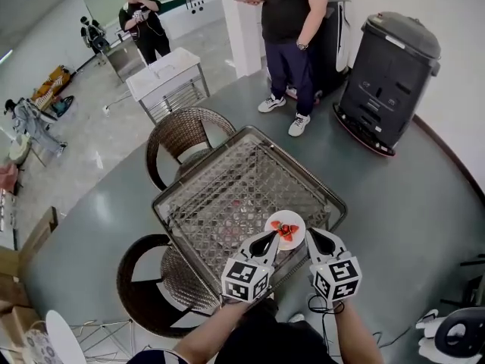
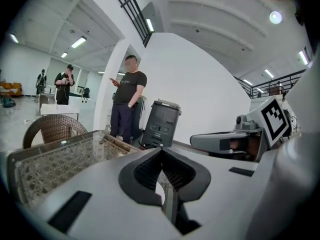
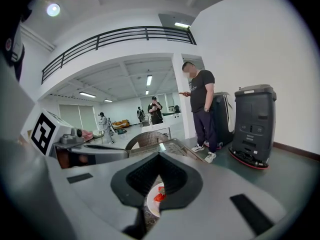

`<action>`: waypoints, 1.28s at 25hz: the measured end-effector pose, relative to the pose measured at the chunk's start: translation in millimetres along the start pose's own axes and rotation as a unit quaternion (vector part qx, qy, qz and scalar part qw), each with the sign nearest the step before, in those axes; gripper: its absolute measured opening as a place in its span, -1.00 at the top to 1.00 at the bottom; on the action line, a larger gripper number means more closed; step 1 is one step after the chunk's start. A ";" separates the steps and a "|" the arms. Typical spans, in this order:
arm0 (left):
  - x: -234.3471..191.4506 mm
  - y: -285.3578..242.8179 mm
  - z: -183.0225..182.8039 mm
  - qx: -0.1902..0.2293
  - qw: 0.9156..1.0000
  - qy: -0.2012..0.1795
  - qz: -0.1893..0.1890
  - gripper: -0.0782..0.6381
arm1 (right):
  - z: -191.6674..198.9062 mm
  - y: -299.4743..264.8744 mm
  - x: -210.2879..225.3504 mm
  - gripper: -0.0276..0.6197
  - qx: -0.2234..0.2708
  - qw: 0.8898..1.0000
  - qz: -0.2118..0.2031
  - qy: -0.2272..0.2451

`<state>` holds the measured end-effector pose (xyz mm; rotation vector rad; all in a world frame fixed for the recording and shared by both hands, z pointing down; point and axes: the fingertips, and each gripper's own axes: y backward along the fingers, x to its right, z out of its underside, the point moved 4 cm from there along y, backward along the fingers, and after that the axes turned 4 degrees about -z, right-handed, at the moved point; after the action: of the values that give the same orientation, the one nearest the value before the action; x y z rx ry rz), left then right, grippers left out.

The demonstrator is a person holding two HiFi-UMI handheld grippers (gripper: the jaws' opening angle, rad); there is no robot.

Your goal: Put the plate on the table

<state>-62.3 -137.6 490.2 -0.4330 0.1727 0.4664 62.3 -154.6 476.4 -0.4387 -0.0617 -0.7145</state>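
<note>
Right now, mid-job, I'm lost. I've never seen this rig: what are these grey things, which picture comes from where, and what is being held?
There is no robot arm here: a person holds a grey two-jaw gripper in each hand. The head view looks down from the person's head and shows the left gripper and the right gripper, each with a marker cube. The two gripper views look along each gripper's own jaws. Between the grippers is a small round white plate carrying red food pieces. Each gripper's jaws are closed on the plate's rim, one on each side. Below is a square glass-topped wicker table. I cannot tell whether the plate already rests on the glass.
</note>
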 end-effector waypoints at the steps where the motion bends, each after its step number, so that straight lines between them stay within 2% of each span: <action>1: 2.4 3.3 -4.5 0.004 1.000 -0.001 0.005 0.76 | -5.0 0.9 -2.2 0.90 0.005 1.000 -0.002 0.004; 7: 11.7 18.0 -21.0 0.024 0.999 0.004 0.032 0.76 | -27.7 6.1 -15.1 0.90 0.037 0.999 -0.019 0.016; 12: 14.0 25.3 -24.3 0.026 0.999 0.009 0.037 0.76 | -39.9 8.5 -26.2 0.90 0.053 0.998 -0.030 0.023; 32: 14.8 23.6 -23.1 0.025 0.998 0.024 0.044 0.76 | -49.1 12.1 -30.9 0.90 0.065 0.997 -0.035 0.026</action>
<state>-61.8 -122.9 457.1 -0.3895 0.2495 0.5369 42.1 -147.4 421.1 -0.2931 -0.0739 -0.7855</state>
